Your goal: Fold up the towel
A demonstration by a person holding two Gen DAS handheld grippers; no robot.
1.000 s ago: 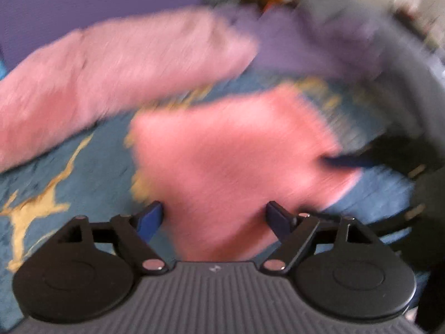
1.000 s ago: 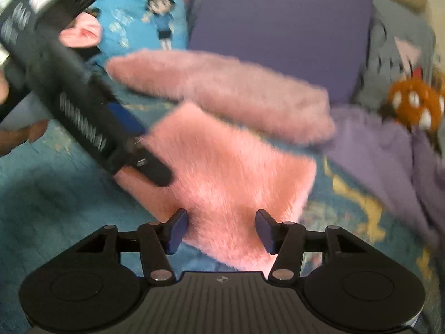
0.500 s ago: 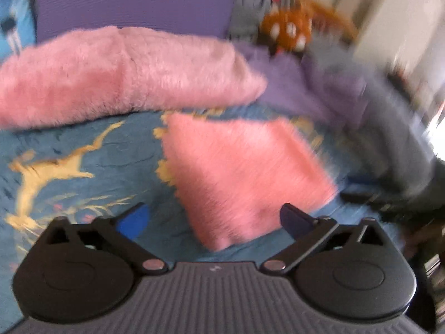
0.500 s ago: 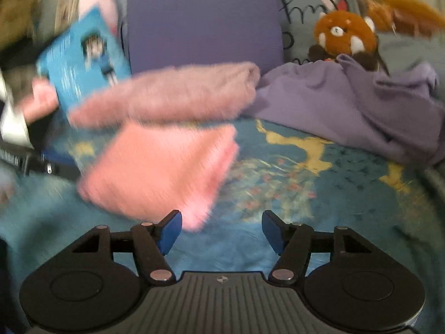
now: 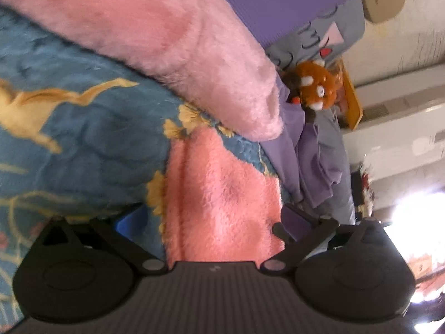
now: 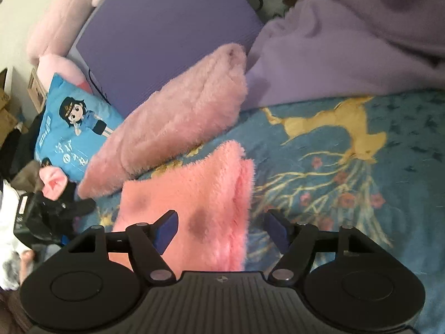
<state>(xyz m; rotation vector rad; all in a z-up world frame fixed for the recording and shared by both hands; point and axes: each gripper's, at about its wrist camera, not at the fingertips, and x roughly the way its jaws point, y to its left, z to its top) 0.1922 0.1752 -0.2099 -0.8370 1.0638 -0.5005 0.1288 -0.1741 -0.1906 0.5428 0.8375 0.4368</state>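
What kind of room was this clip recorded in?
Most likely a bedroom, with the work done on a bed. The pink towel lies on a blue printed bedspread, with a purple pillow, a cartoon cushion and a red panda plush toy behind it.

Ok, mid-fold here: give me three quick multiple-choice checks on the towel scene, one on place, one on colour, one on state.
1. Where does the towel lie?
A. on the blue bedspread
B. on the purple cushion
C. on the floor

2. What colour is the plush toy behind the bedding?
A. green
B. orange
C. black

3. How does the right gripper stand to the towel?
A. clamped on a corner
B. jaws apart, towel edge between them, not pressed
C. lifting it off the bed

Answers:
1 A, the towel rests flat on the blue printed cover.
2 B, orange with white patches.
3 B, the opening jaws leave a clear gap at both pads.
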